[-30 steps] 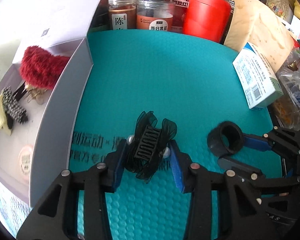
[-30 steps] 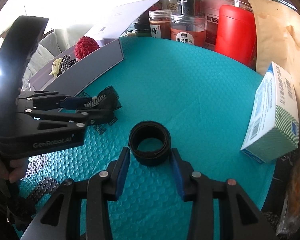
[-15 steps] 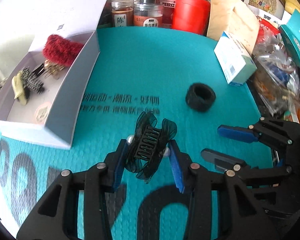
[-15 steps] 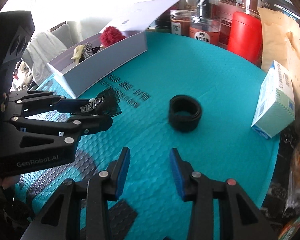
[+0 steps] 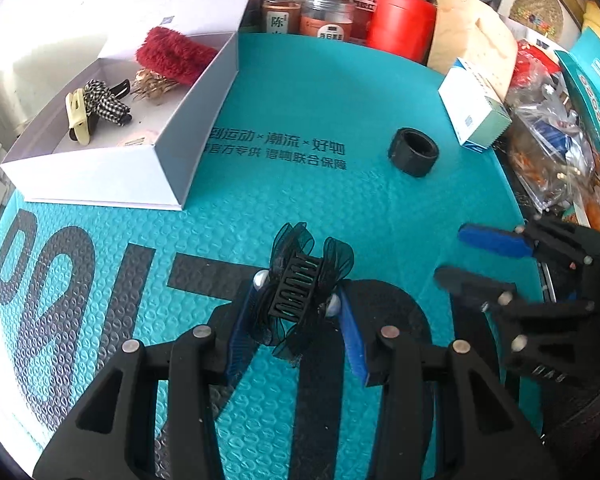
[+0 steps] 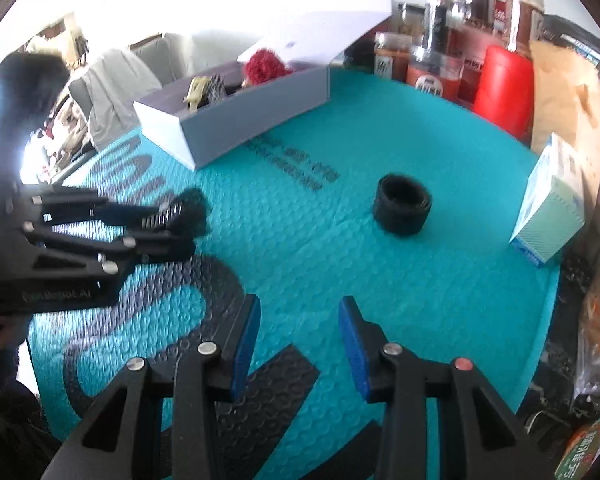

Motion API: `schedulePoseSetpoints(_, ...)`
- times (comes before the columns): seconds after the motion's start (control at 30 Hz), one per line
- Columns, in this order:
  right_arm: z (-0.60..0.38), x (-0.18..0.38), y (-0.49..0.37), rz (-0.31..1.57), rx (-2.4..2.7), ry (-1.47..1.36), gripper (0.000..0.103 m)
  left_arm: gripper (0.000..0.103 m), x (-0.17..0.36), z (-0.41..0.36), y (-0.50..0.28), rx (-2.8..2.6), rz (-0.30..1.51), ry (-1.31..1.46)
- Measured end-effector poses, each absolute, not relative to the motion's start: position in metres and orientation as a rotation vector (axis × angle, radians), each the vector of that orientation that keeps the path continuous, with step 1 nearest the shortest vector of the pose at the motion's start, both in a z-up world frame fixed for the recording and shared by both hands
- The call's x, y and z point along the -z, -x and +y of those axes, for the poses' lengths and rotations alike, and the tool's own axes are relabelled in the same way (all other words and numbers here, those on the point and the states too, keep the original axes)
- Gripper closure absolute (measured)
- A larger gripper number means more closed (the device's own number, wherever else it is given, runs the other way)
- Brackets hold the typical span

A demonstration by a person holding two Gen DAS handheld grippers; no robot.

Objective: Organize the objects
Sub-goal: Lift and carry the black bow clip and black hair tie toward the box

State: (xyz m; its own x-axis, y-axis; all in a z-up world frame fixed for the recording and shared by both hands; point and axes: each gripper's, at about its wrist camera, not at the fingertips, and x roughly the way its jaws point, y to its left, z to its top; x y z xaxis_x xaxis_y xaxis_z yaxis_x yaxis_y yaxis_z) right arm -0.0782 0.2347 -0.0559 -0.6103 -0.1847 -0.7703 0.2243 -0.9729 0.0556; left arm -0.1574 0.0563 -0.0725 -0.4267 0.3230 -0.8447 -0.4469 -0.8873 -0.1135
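Gauzy ribbed hair clip (image 5: 296,292) in left claw (image 5: 298,312)

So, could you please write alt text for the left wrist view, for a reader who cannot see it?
The left hand-held gripper holds a black hair claw clip above a teal mat. An open white box of hair accessories sits to the left, a black ring lies farther back, and the open right hand-held gripper is at the right.

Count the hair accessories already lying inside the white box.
4 visible in the white box: a red fuzzy one, a gold clip, a checkered bow clip, and a cream claw clip. Others may be hidden beneath.
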Motion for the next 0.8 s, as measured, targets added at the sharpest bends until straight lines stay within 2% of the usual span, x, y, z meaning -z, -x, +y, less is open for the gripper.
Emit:
schedulePoseSetpoints(0.07, 0.240, 0.051, 0.085, 0.040, 2.669, -1.229, 0.050, 0.064, 0.071, 0.057, 0.161, -2.323, 0.169, 1.327)
schedulePoseSetpoints(0.17, 0.248, 0.048, 0.098, 0.014, 2.717, -1.241, 0.042, 0.064, 0.067, 0.062, 0.166, -2.324, 0.172, 1.313)
schedulePoseSetpoints(0.6, 0.264, 0.056, 0.162, 0.068, 2.808, -1.275, 0.042, 0.064, 0.070, 0.100, 0.196, -2.313, 0.229, 1.301)
schedulePoseSetpoints(0.8, 0.264, 0.066, 0.176, 0.032, 2.791, -1.313, 0.042, 0.064, 0.076, 0.098, 0.207, -2.322, 0.209, 1.312)
